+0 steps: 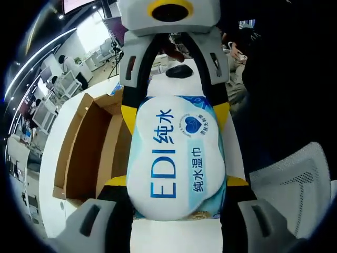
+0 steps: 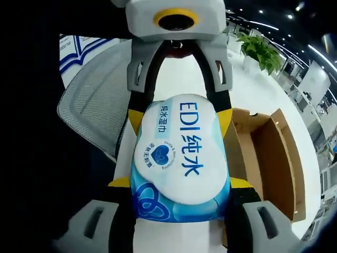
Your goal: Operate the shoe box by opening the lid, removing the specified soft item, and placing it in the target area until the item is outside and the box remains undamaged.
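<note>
Both grippers, left [image 1: 179, 197] and right [image 2: 179, 197], pinch opposite ends of the wipes pack [image 1: 178, 155], held beside the open box [image 1: 87, 150] over the white surface [image 2: 179, 84]. It looks soft, slippery and light; end grips suit it.

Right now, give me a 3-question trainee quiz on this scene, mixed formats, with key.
1. True or false: the wet wipes pack is lying inside the cardboard box.
2. Multiple choice: how is the pack held? A) by the left gripper alone; B) between both grippers, the right gripper gripping the opposite end; C) resting free on the table.
3. Fill in: in the left gripper view, the open box sits to the ____ of the pack on the white table.

Key: 1 false, it is outside the box, held in the jaws. 2 B. 3 left.
</note>
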{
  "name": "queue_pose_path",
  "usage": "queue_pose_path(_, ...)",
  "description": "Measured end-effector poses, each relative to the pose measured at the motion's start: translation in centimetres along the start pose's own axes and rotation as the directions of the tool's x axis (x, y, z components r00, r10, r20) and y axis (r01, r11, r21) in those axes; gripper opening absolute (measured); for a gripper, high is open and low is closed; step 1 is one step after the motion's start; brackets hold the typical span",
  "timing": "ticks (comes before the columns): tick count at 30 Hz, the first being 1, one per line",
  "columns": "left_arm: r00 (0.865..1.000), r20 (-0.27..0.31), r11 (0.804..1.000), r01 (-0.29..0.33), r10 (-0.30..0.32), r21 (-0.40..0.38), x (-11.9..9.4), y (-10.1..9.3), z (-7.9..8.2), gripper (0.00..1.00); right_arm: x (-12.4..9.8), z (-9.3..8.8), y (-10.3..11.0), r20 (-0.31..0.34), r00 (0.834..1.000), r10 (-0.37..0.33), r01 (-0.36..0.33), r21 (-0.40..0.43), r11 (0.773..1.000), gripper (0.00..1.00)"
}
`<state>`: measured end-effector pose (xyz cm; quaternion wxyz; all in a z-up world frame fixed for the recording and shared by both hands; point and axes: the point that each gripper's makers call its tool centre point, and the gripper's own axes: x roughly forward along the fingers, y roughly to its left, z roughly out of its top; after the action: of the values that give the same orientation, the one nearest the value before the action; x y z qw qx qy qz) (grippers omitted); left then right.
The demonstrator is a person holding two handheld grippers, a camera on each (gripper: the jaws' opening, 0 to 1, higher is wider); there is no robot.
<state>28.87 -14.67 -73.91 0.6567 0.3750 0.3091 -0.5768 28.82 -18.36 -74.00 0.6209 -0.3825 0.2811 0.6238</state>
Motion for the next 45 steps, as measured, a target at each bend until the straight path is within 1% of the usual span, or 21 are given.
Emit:
queue_pose_path(6,1.000,0.004,1.000,0.023,-0.024,0.013,1.7,-0.4,-2.0,0.66,2.5,-0.7,0.5,-0.014,1.000,-0.001,0.001,0.026,1.000,0.66)
queue_pose_path(14,0.999,0.003,0.999,0.043,-0.043,-0.007,3.6,-0.6,-4.0,0.66,5.3,-1.8,0.5,-0.035,0.999,0.026,-0.025,0.036,0.999,0.66)
queue_pose_path(16,0.999,0.003,0.999,0.051,-0.051,-0.009,4.0,-0.5,-4.5,0.66,5.7,-1.9,0.4,-0.035,0.999,0.029,-0.027,0.040,0.999,0.66)
queue_pose_path(26,0.997,0.019,0.997,0.076,-0.075,-0.031,5.1,-0.7,-5.4,0.66,7.0,-2.6,0.6,-0.049,0.997,0.061,-0.058,0.051,0.997,0.66)
queue_pose_path(30,0.996,0.035,0.996,0.082,-0.080,-0.047,5.0,-0.6,-5.4,0.66,7.0,-2.5,0.5,-0.043,0.997,0.069,-0.067,0.047,0.997,0.67)
queue_pose_path(36,0.995,0.040,0.994,0.090,-0.088,-0.061,5.0,-0.6,-5.5,0.66,7.2,-2.5,0.5,-0.051,0.995,0.083,-0.081,0.045,0.996,0.68)
queue_pose_path(42,0.995,0.049,0.993,0.091,-0.087,-0.072,5.0,-0.6,-5.5,0.67,7.5,-2.6,0.4,-0.062,0.996,0.062,-0.060,0.032,0.998,0.71)
queue_pose_path(45,0.995,0.053,0.993,0.089,-0.086,-0.072,5.0,-0.6,-5.4,0.67,7.4,-2.6,0.4,-0.052,0.997,0.057,-0.055,0.034,0.998,0.74)
